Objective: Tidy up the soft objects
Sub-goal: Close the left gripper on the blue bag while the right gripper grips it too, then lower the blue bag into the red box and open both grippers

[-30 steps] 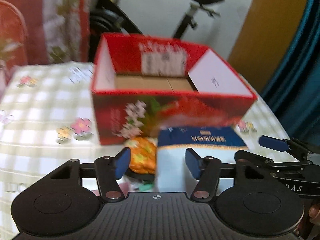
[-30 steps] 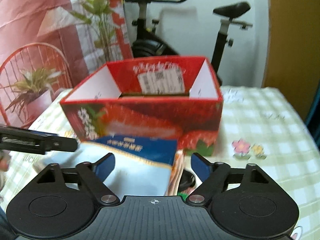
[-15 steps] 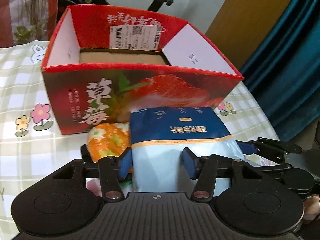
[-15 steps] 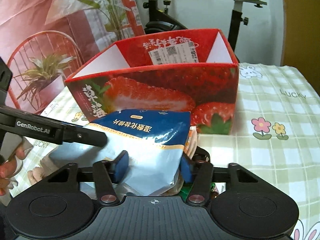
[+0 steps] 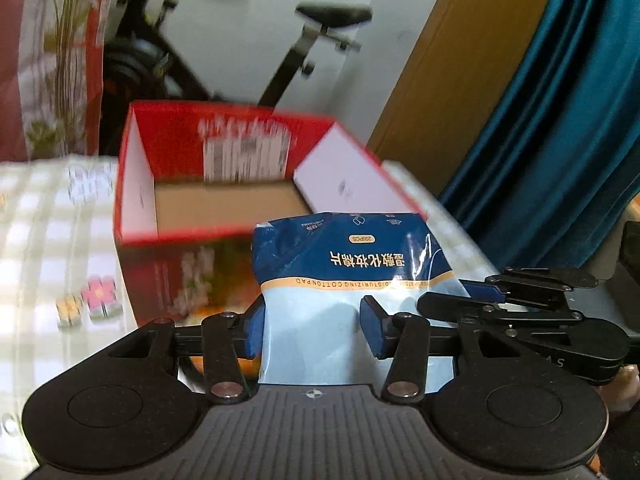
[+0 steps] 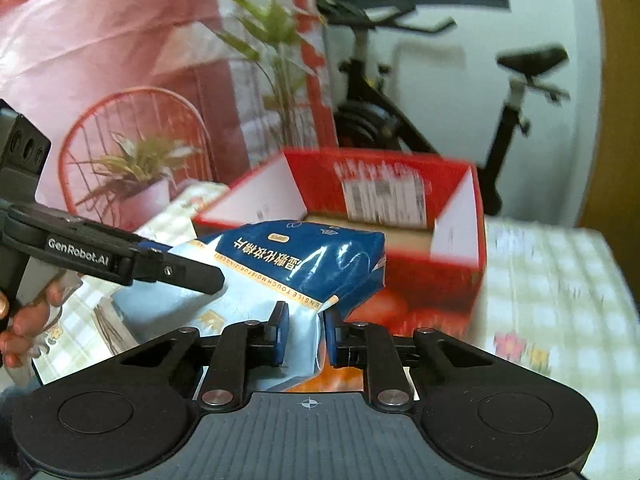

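A blue and pale-blue bag of cotton pads [image 5: 320, 304] hangs raised in front of the open red strawberry box [image 5: 136, 200]. My left gripper [image 5: 313, 332] has its blue pads pressing the bag's lower part, and its jaws are still closing. In the right wrist view the bag [image 6: 304, 256] is crumpled between the pads of my right gripper [image 6: 306, 330], whose jaws are also closing. The right gripper [image 5: 480, 292] reaches the bag's right side in the left wrist view. An orange patterned soft thing [image 6: 340, 376] lies below the bag, mostly hidden.
The red box [image 6: 476, 220] stands on a checked tablecloth [image 6: 560, 300] with flower prints. Behind are an exercise bike [image 6: 516, 92], a potted plant [image 6: 144, 176] by a red wire chair, a wooden door and a teal curtain [image 5: 552, 120]. A hand [image 6: 24, 320] holds the left gripper.
Both grippers closed on the cotton pad bag, the right one much narrower, and it has come up off the table. Both views have tilted up toward the box's opening.
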Available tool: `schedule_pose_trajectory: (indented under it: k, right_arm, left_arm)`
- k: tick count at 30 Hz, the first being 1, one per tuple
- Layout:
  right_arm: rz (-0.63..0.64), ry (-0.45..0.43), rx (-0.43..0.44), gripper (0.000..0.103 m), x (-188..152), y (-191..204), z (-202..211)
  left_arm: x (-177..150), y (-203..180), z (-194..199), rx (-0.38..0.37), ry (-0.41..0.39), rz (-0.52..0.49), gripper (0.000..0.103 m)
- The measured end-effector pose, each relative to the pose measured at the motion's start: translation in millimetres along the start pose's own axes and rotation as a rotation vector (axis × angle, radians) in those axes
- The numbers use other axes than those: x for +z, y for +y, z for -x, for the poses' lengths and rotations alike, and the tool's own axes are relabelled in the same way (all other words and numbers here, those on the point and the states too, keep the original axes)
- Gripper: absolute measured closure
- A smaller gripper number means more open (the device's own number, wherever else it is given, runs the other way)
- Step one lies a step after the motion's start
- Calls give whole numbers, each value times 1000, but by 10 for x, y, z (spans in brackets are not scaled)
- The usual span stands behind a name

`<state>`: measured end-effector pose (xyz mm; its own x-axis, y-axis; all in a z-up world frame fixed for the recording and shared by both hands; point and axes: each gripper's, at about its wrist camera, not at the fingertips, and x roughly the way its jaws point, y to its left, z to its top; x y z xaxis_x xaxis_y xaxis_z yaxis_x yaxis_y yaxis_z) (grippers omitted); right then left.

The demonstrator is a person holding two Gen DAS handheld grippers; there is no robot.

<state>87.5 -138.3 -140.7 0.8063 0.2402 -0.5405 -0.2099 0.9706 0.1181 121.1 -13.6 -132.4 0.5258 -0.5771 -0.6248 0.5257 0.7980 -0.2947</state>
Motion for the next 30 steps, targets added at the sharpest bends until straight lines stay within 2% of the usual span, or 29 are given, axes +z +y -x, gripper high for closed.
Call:
schedule_pose_trajectory:
  k: [3, 7, 9, 13, 18, 22, 26, 30]
  right_arm:
    - [99, -30, -4, 85, 242, 76, 18]
    - [329, -69, -47, 86, 489, 238, -63]
    - [435, -89, -85, 86, 596, 299, -176]
    - [556, -123, -157, 86, 759, 305, -494]
    - [585, -164, -239, 87, 889, 179, -959]
    - [588, -163, -287, 87, 935, 96, -1310]
    - [590, -112, -295, 87, 883, 50, -1580]
    - [527, -36, -254, 87, 787, -34, -1706]
  left_arm:
    - [184, 5, 88, 10, -63, -7, 52]
    - [461, 97, 88, 22, -140, 23, 52]
    - [606, 165, 64, 17, -184, 47, 52]
    - [865, 241, -59, 12, -247, 44, 52]
    - [1104, 331, -329, 33, -285, 15, 52]
    - [1124, 366, -476, 76, -305, -27, 52]
    - [1062, 380, -696, 145, -256, -93, 52]
    - [961, 513, -843, 140, -179, -67, 52]
